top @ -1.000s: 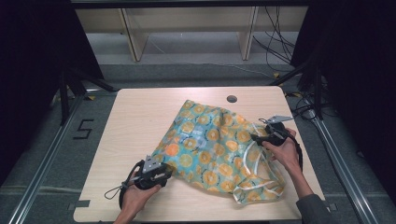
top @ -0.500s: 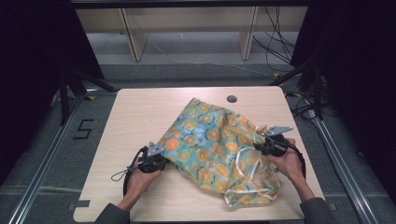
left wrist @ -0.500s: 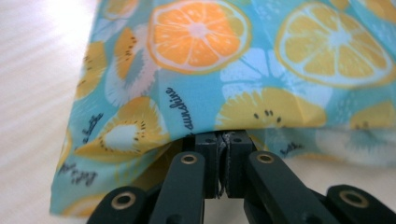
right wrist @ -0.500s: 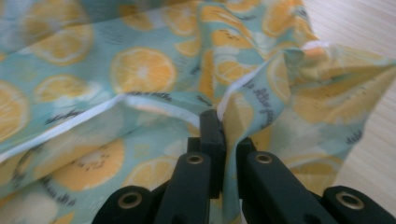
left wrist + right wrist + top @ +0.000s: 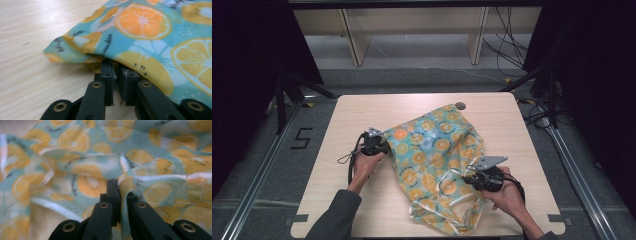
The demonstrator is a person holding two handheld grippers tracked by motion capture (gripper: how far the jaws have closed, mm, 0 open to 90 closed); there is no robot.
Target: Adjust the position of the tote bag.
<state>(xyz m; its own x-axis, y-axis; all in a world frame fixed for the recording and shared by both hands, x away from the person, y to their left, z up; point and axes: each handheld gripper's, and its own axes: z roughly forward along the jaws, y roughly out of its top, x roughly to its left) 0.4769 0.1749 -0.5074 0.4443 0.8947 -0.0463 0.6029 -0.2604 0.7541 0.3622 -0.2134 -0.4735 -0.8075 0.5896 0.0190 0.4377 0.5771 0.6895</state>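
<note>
High view shows we've got the left gripper (image 5: 382, 145) and right gripper (image 5: 467, 176) both clamped on the fruit-print cloth (image 5: 437, 150), crumpled on the desk (image 5: 362, 110), folding barely started.

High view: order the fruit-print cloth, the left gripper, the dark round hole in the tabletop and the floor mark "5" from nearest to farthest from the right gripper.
1. Fruit-print cloth: pinched in the right gripper, at the table's middle.
2. Left gripper: across the cloth, on its left edge.
3. Dark round hole: near the table's far edge. Close to the left gripper's distance, so hard to call.
4. Floor mark "5": off the table, far left.
</note>
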